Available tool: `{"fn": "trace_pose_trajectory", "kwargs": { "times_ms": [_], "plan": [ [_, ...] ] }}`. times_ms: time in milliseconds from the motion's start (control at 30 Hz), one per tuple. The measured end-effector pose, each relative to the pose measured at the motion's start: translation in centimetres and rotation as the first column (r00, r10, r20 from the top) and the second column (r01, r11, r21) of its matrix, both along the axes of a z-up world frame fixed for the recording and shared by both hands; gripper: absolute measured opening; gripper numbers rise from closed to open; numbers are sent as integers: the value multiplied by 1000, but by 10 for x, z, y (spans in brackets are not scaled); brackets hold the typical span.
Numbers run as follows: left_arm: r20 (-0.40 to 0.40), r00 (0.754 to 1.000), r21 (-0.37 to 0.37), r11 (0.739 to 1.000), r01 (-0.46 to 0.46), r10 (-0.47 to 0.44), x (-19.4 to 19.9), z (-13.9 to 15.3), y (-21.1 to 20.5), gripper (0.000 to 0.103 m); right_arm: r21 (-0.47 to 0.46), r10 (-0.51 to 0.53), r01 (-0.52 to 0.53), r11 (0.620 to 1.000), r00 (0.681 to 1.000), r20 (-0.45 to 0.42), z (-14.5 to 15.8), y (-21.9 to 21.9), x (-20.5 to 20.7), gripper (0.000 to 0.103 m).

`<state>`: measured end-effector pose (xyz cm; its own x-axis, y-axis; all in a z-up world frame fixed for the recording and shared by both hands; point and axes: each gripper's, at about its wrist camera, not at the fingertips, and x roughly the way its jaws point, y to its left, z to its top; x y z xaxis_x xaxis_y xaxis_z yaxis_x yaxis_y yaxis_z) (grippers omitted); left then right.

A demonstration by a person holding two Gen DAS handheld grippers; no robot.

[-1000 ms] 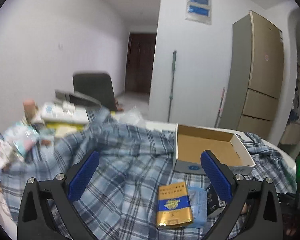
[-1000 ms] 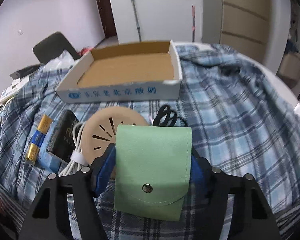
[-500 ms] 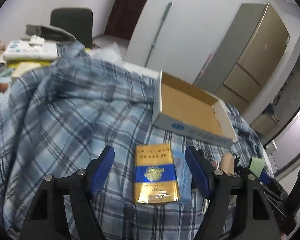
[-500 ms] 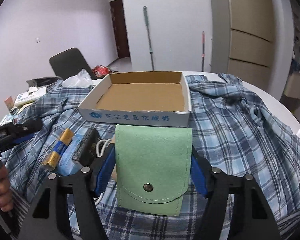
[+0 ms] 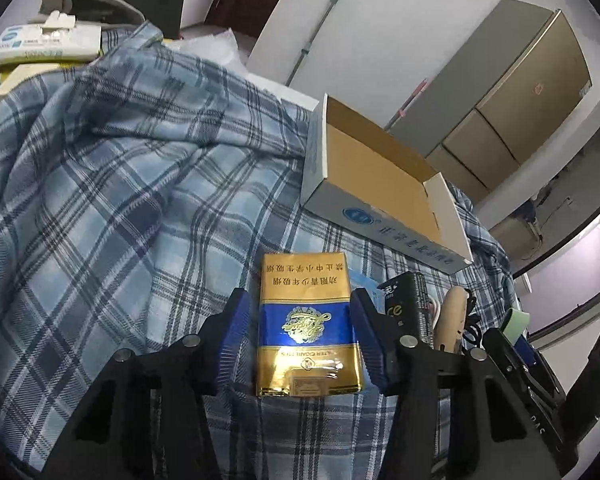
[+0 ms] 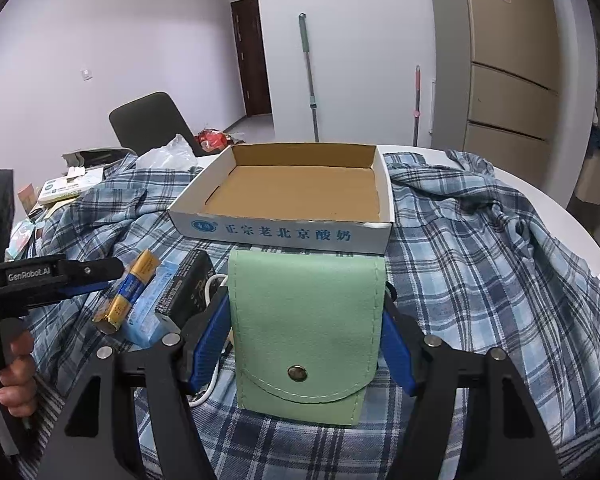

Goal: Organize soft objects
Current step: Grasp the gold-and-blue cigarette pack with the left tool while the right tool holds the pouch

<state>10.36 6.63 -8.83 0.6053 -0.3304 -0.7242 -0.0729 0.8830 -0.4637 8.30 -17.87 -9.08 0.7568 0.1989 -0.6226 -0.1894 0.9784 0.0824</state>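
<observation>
Left wrist view: low over my left claw (image 5: 302,340), facing the cardboard tray (image 5: 380,184) ahead-right. Right wrist view: close behind my right claw (image 6: 304,336), tray (image 6: 300,188) dead ahead. Shared: tray, plaid cloth (image 6: 480,264).

Dark chair (image 6: 148,120), mop (image 6: 309,72), tan fridge (image 6: 512,64), brown door (image 6: 251,56)

This is a lived-in home, a plain room with white walls. Far ahead of the hand-held gripper and to its right stands a tall gold refrigerator (image 6: 512,64); a mop (image 6: 309,76) leans on the wall straight ahead, beside a dark wooden door (image 6: 252,56). Ahead to the left sit a dark chair (image 6: 152,120) and a stack of boxes and papers (image 5: 40,40) on the bench (image 6: 556,204), which a plaid shirt (image 6: 480,260) drapes.
</observation>
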Motion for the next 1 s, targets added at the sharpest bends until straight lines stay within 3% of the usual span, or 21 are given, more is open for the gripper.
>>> {"fn": "trace_pose_trajectory", "kwargs": {
  "times_ms": [267, 433, 467, 567, 633, 700, 767, 867, 1000],
  "plan": [
    [2, 1000, -5, 1000, 27, -27, 0, 0, -4, 55, -17, 6, -6, 1000, 1000, 1, -1, 3, -1, 67],
    [-16, 998, 47, 997, 53, -53, 1, -2, -13, 56, -24, 9, -10, 1000, 1000, -7, -2, 4, 0, 67],
    [-17, 998, 59, 996, 61, -60, 1, -2, -15, 58, -27, 11, -11, 1000, 1000, -8, -3, 4, 0, 67],
    [-63, 996, 102, 992, 72, -66, 4, -9, -21, 76, -30, 14, -15, 999, 1000, -9, -3, 5, 0, 67],
    [-62, 996, 119, 990, 70, -63, 4, -9, -22, 76, -30, 15, -15, 999, 1000, -7, -3, 5, 0, 67],
    [-55, 996, 132, 989, 69, -63, 3, -8, -23, 72, -29, 12, -12, 1000, 1000, -4, -2, 4, 0, 67],
    [-54, 996, 132, 988, 74, -67, 3, -9, -24, 55, -29, 12, -12, 1000, 1000, -3, -2, 3, -1, 67],
    [-26, 997, 154, 986, 71, -68, 0, -5, -26, 54, -33, 13, -13, 999, 1000, -5, -2, 4, -1, 67],
    [83, 991, 260, 963, 79, -103, -14, 13, -42, 54, -37, 16, -16, 999, 1000, -1, -1, 5, -1, 67]
  ]
}}
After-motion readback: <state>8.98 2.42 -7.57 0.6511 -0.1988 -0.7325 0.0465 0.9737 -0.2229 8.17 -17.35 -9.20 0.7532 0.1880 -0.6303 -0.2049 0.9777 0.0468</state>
